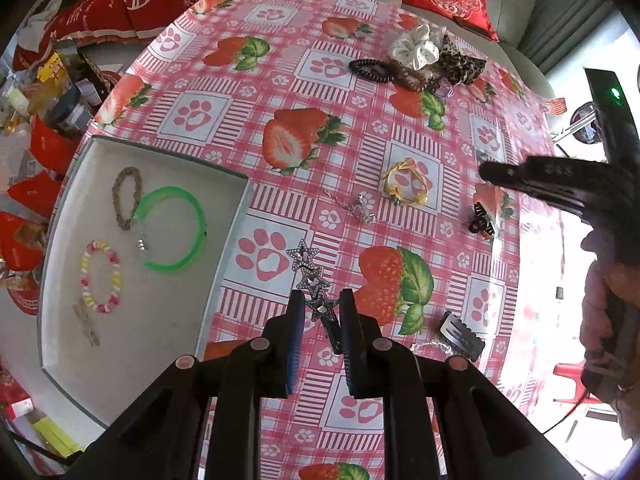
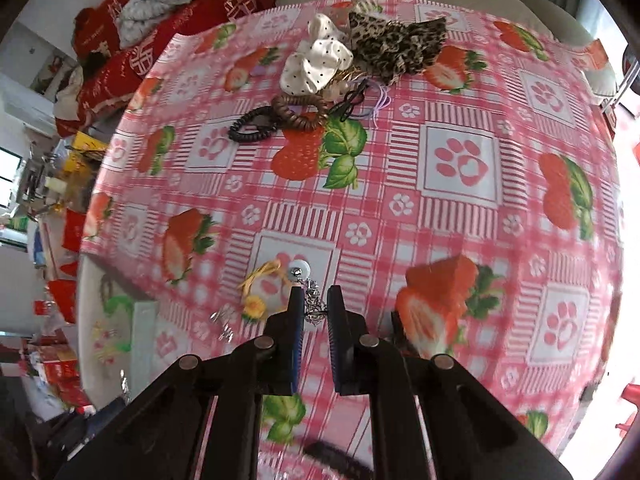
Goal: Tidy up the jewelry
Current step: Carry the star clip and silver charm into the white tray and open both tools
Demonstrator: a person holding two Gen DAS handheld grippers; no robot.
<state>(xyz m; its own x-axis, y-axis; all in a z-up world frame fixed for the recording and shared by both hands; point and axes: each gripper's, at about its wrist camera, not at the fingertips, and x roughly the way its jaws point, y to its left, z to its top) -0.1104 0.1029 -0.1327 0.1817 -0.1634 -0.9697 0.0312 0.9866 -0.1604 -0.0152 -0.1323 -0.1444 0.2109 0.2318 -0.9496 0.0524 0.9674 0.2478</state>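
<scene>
My left gripper (image 1: 320,300) is shut on a rhinestone star hair clip (image 1: 308,264), whose stars stick out ahead of the fingers, just right of the grey tray (image 1: 224,248). In the tray lie a brown braided bracelet (image 1: 127,196), a green hoop (image 1: 188,232) and a pastel bead bracelet (image 1: 100,276). My right gripper (image 2: 316,296) is shut on a sparkling silver chain piece (image 2: 312,308) with a white bead (image 2: 300,270), held above the cloth. In the left wrist view the right gripper (image 1: 492,172) reaches in from the right.
On the strawberry tablecloth (image 1: 288,140) lie a yellow bracelet (image 1: 404,184), a silver pendant (image 1: 362,208), a black claw clip (image 1: 482,220) and a black-and-silver clip (image 1: 460,334). Scrunchies (image 2: 320,64) and coil hair ties (image 2: 256,120) sit at the far edge. A person's hand (image 1: 604,300) is at the right.
</scene>
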